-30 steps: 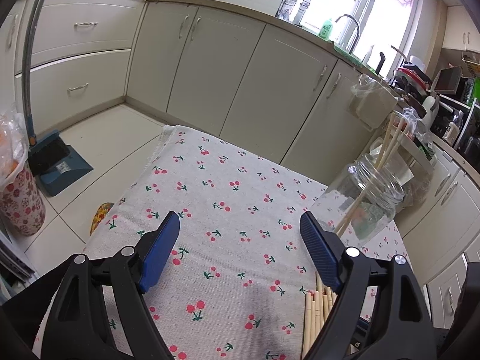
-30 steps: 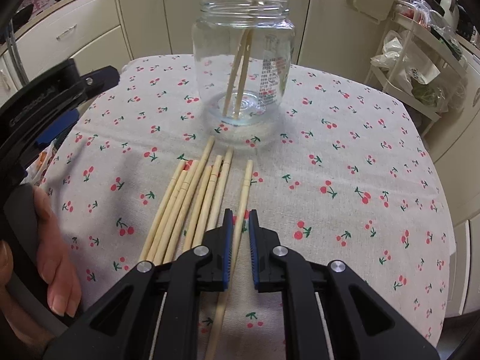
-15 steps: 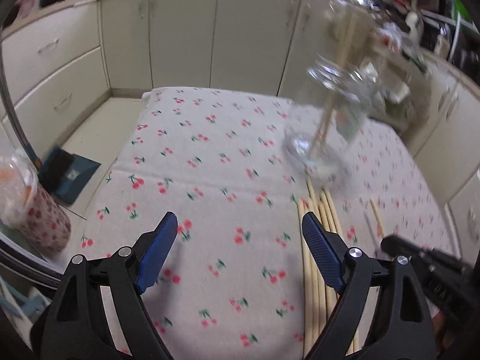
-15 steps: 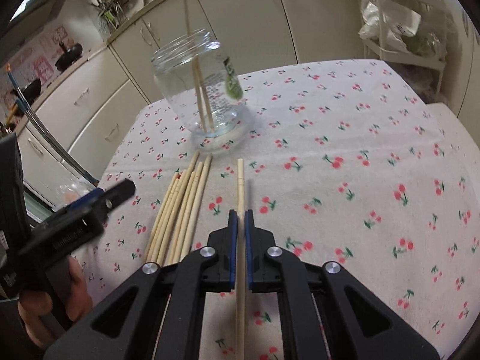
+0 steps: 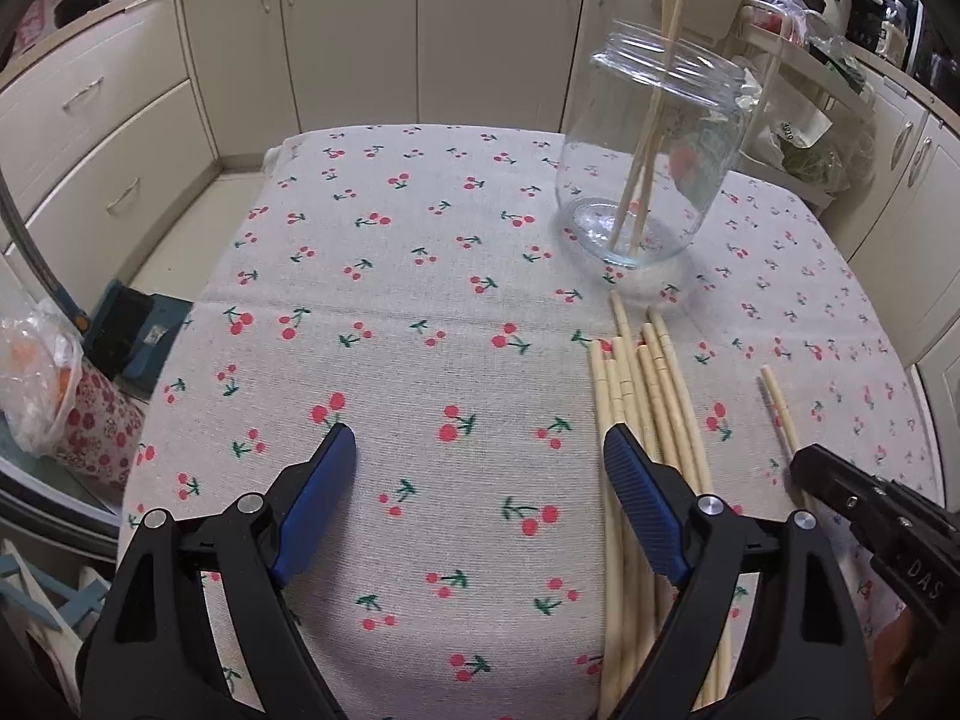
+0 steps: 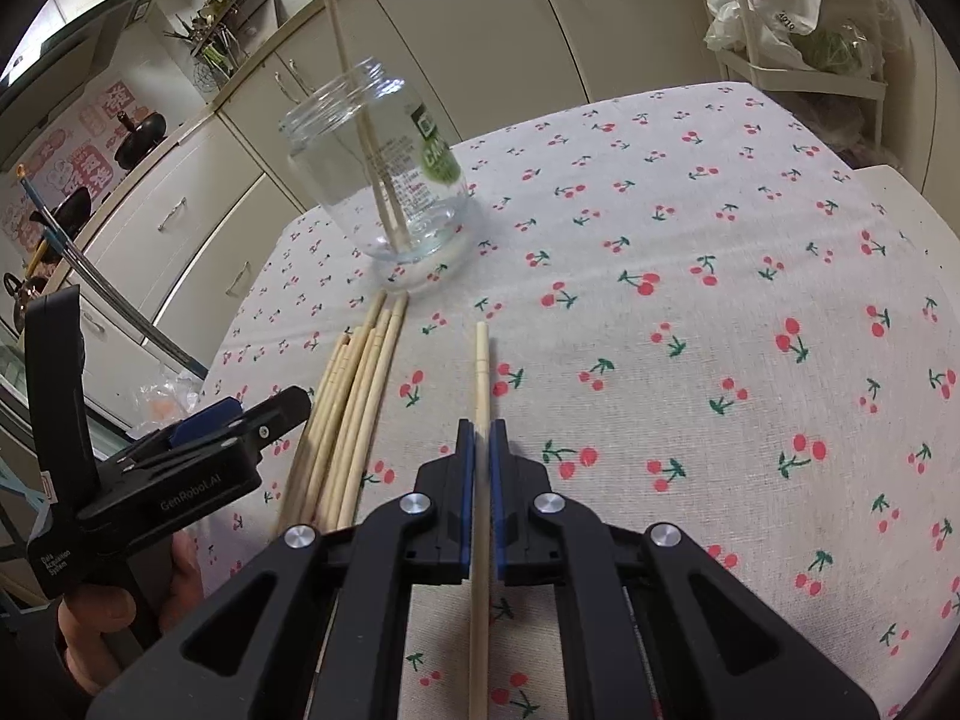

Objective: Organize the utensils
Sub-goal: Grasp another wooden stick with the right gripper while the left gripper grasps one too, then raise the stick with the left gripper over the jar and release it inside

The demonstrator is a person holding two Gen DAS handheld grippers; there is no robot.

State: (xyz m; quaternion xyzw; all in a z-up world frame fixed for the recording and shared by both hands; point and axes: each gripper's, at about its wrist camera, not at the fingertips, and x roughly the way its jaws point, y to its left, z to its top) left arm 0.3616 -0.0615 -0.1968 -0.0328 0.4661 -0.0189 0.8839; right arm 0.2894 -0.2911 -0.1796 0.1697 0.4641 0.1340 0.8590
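Lower centre of its view, the right gripper (image 6: pixel 480 438) pinches one chopstick (image 6: pixel 480 372), seemingly just above the cloth (image 6: pixel 720 330), while the left gripper (image 5: pixel 480 459) gapes empty beside the pile (image 5: pixel 648 396) below the upper-right jar (image 5: pixel 654 144).

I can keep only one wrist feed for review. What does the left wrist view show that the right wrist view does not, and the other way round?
Only the left wrist view: the blue dustpan on the floor and the open left gripper from behind.

Only the right wrist view: the right gripper shut on a single pale wooden chopstick, and the green jar label.

Both: the clear glass jar holding two chopsticks, the loose chopstick bundle, the cherry-print tablecloth.
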